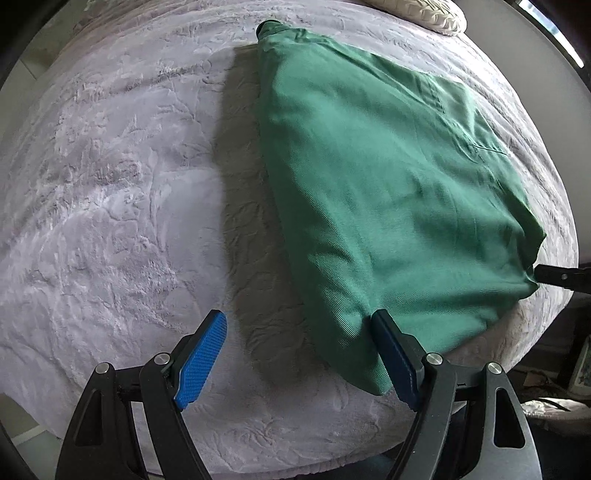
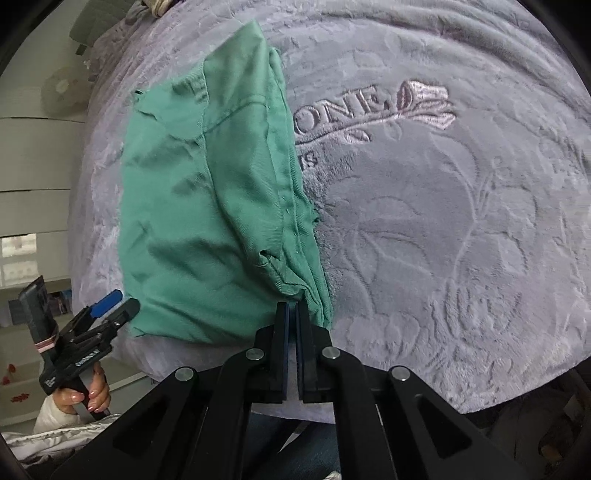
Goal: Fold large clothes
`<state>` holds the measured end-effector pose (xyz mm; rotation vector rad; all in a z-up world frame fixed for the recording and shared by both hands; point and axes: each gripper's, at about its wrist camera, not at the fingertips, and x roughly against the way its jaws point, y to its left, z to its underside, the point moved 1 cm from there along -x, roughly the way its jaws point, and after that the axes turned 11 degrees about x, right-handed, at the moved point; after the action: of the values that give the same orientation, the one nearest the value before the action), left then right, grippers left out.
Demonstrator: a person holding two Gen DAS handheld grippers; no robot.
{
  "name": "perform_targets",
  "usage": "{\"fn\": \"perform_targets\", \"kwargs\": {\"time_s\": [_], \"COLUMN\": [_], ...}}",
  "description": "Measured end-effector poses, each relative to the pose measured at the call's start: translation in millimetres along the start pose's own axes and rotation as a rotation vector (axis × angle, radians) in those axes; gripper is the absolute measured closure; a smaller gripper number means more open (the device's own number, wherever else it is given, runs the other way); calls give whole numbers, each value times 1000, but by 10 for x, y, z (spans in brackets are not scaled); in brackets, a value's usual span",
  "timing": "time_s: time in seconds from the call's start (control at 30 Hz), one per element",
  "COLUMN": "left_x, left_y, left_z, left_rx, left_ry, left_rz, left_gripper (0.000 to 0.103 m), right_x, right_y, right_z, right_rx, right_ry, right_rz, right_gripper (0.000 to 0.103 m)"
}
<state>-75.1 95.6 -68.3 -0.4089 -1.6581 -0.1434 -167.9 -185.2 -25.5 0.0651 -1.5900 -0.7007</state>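
Observation:
A green garment lies folded lengthwise on a pale lilac plush blanket, its collar end far from me. My left gripper hangs open above the near hem; its right finger touches the cloth's near left corner and nothing sits between the blue pads. In the right wrist view my right gripper is shut on the bunched near right corner of the garment, with the cloth drawn up to its tips. That gripper's black tip shows at the garment's right corner.
The blanket carries embossed flowers and stitched lettering to the right of the garment. A cream pillow lies at the far end. The bed's near edge runs just below both grippers. A hand holds the left gripper; shelves stand behind it.

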Motion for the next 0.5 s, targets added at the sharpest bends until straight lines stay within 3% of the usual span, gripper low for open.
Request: {"fn": "perform_targets", "kwargs": {"time_s": [0.07,0.23,0.5], "left_x": [-20,-15,-6], "left_y": [5,6,14], "left_z": [-9,-42,-83], "left_rx": [2,15,25], "left_ry": [-7,6,25], "left_rz": [-17,-11,-17], "left_gripper": [13,13,13], "right_x": [96,257,184], "right_y": [67,207,242], "right_z": [-16,-97,-166], "right_rx": [16,37,37], "right_ry": [-36,-88,-58], "right_rz": [-4,-12,-7], "right_gripper": [99,99,99]}}
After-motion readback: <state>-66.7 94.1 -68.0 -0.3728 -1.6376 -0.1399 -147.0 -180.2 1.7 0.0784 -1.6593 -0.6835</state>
